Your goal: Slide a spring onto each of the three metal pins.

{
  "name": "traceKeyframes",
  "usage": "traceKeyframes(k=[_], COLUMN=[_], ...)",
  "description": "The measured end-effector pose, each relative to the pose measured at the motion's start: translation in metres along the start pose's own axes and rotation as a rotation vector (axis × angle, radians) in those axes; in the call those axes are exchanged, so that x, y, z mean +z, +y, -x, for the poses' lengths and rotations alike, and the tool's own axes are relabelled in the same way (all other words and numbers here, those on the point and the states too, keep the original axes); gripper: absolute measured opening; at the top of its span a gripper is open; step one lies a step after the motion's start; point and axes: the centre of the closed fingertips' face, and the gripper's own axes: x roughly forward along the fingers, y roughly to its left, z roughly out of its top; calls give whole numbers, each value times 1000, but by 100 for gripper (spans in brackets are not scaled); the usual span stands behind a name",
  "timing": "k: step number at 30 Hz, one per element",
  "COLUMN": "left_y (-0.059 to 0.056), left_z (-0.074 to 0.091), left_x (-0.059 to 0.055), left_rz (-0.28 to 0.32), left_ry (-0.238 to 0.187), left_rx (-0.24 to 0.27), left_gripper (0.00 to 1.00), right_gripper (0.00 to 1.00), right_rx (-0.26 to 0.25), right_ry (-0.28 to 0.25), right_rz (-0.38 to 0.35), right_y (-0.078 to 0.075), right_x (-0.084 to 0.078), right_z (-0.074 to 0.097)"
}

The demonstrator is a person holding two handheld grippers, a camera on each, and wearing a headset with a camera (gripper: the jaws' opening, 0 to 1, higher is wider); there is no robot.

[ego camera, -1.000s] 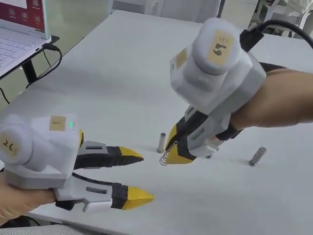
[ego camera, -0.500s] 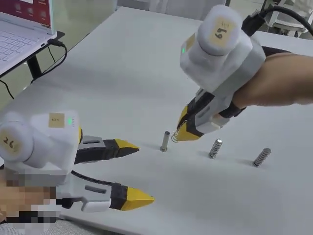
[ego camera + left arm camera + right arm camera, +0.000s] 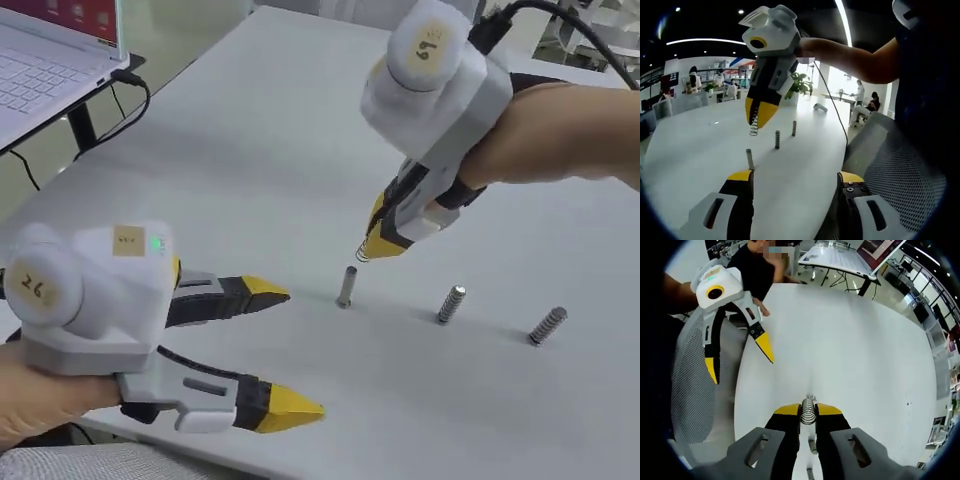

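The right gripper (image 3: 378, 245) was clenched on a spring (image 3: 364, 251). It pinched the upper coils, so the lower end hung free below the yellow tips. In the right gripper view the coil sat squarely between the two closed jaws. The spring hovered above the counter (image 3: 250, 150) and touched nothing. The bare pin (image 3: 346, 286) stood upright at about seven o'clock from the gripper tips in the head view, near them but apart.

At three o'clock from the bare pin stood the second pin (image 3: 451, 304), with coils around it. Farther along the same line was the third pin (image 3: 547, 325), also coiled and seeming to lean a little. Judging by that, two of the three were done and this was the last fit.

The left gripper (image 3: 285, 350) was released, with its jaws wide apart and holding nothing. It lay at eight o'clock from the bare pin, well apart from it.

Several things could have gone wrong from here:
- **Missed mouth:** The dangling lower end was free to sway, so it could have missed the pin's top and slid down beside it.
- **Tipped pin:** Whether the pin was fixed to the counter I could not tell. If loose, it could have toppled when a coil caught its rim or a yellow tip nudged it, since the left gripper was not steadying it.
- **Lost spring:** A spring gripped across its coils tends to squirm. Too hard a squeeze, or letting go before the coils had swallowed the pin, could have sent it skipping across the counter towards the finished pins at three o'clock.
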Motion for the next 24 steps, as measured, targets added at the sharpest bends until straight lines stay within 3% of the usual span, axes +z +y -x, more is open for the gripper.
traceKeyframes(k=[19, 24], left_y=[4, 4], left_z=[2, 4], left_x=[-1, -1], left_rz=[9, 14], left_ry=[-6, -11], left_rx=[13, 13], left_gripper=[70, 69], right_gripper=[8, 8], right_rx=[50, 43], right_ry=[57, 76], right_rz=[5, 12], right_y=[-4, -6], right_x=[-4, -7], right_z=[-29, -33])
